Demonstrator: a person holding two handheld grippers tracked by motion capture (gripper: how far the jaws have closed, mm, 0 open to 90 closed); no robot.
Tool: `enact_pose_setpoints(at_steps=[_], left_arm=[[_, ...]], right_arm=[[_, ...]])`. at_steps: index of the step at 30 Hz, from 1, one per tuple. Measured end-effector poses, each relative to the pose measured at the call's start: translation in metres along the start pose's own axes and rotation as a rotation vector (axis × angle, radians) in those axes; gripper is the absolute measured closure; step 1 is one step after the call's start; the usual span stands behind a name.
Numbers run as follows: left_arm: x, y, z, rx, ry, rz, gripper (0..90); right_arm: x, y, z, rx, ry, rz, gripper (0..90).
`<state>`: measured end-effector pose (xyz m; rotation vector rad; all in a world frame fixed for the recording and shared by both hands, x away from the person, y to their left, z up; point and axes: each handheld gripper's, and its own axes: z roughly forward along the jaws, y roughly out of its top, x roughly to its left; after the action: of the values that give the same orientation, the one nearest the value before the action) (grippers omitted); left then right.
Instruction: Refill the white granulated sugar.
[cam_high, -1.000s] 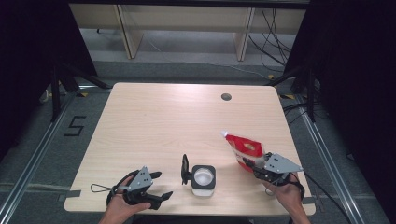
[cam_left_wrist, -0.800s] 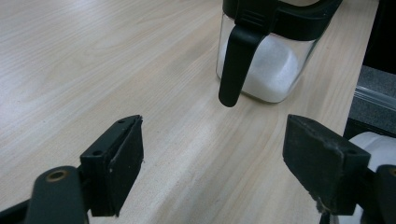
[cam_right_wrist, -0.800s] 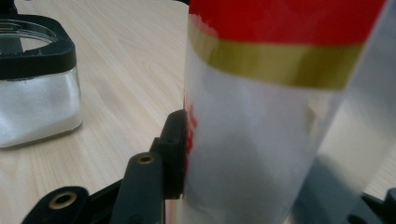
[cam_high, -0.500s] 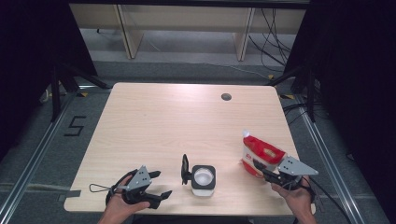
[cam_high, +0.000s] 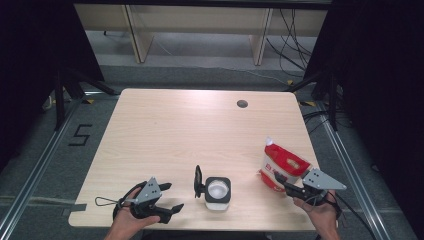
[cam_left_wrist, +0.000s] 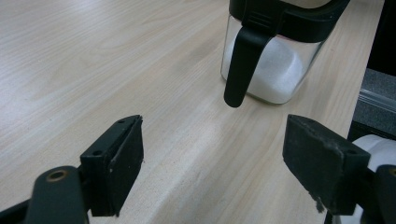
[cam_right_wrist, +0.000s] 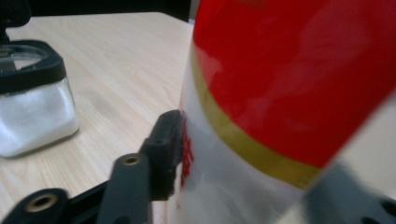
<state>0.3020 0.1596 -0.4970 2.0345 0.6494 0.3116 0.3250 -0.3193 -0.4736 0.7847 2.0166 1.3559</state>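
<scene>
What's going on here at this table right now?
A person works at a wooden table with a tool in each hand. The right tool is shut on a red and white bag near the table's right edge. The left tool is open and holds nothing, close to a glass jar of white powder whose black lid is flipped up.

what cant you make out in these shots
- Print on the red and white plastic bag: too small in the high view, blurred in the right gripper view.
- Right gripper: its far jaw is blurred in its own view.
- Clear glass jar with black lid: top cut off by the left gripper view's edge.
</scene>
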Motion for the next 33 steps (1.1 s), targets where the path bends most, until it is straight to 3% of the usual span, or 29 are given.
enact_pose_setpoints(at_steps=[3,5,7,10,11,12,13,15,16,18,19,20,21,22,24,27,28,29,30,33], left_arm=[[-0.001,-0.001,0.001,-0.003,0.005,-0.040,20.2],[-0.001,-0.001,0.001,-0.004,0.003,-0.039,20.2],[-0.002,0.000,0.000,-0.017,0.001,-0.044,20.2],[-0.002,0.001,-0.002,-0.024,-0.006,-0.056,20.2],[-0.002,0.002,-0.003,-0.032,-0.013,-0.054,20.1],[-0.003,0.002,-0.002,-0.042,-0.018,-0.070,20.1],[-0.003,0.003,-0.004,-0.036,-0.014,-0.049,20.2],[-0.004,0.004,-0.005,-0.042,-0.021,-0.060,20.2],[-0.004,0.005,-0.005,-0.050,-0.023,-0.067,20.2],[-0.003,0.007,-0.006,-0.049,-0.029,-0.030,20.4],[-0.004,0.006,-0.006,-0.051,-0.026,-0.058,20.4],[-0.004,0.007,-0.007,-0.053,-0.029,-0.052,20.3],[-0.003,0.008,-0.007,-0.053,-0.025,-0.041,20.3],[-0.003,0.008,-0.008,-0.051,-0.020,-0.043,20.3],[-0.004,0.008,-0.008,-0.066,-0.023,-0.068,20.3],[-0.003,0.010,-0.009,-0.054,-0.026,-0.057,20.4],[-0.003,0.010,-0.009,-0.057,-0.024,-0.052,20.5],[-0.003,0.011,-0.008,-0.058,-0.028,-0.042,20.7],[-0.003,0.011,-0.008,-0.059,-0.030,-0.041,20.9],[-0.004,0.013,-0.009,-0.059,-0.026,-0.057,21.8]], right_arm=[[0.001,0.000,-0.008,-0.026,-0.003,0.061,41.0],[0.005,0.000,-0.014,0.015,0.000,0.120,35.4],[0.007,-0.001,-0.015,0.008,-0.022,0.109,32.4],[0.009,0.000,-0.022,0.006,-0.037,0.140,29.7],[0.007,-0.001,-0.025,-0.006,-0.053,0.108,28.9],[0.009,-0.002,-0.029,-0.003,-0.058,0.144,28.8],[0.011,-0.003,-0.031,0.002,-0.065,0.157,28.7],[0.015,-0.004,-0.035,0.017,-0.076,0.196,27.5],[0.014,-0.005,-0.037,0.022,-0.084,0.167,27.5],[0.017,-0.007,-0.039,0.032,-0.106,0.179,27.4],[0.020,-0.008,-0.042,0.043,-0.116,0.211,27.3],[0.021,-0.009,-0.044,0.047,-0.116,0.210,27.4],[0.020,-0.010,-0.045,0.051,-0.122,0.176,27.4],[0.023,-0.010,-0.046,0.071,-0.120,0.212,27.3],[0.024,-0.011,-0.049,0.082,-0.138,0.194,26.8],[0.029,-0.012,-0.052,0.094,-0.147,0.243,26.3],[0.028,-0.013,-0.052,0.089,-0.142,0.211,26.2],[0.031,-0.013,-0.054,0.109,-0.153,0.238,26.1],[0.029,-0.014,-0.053,0.102,-0.155,0.199,25.9],[0.033,-0.016,-0.055,0.112,-0.160,0.207,25.2]])
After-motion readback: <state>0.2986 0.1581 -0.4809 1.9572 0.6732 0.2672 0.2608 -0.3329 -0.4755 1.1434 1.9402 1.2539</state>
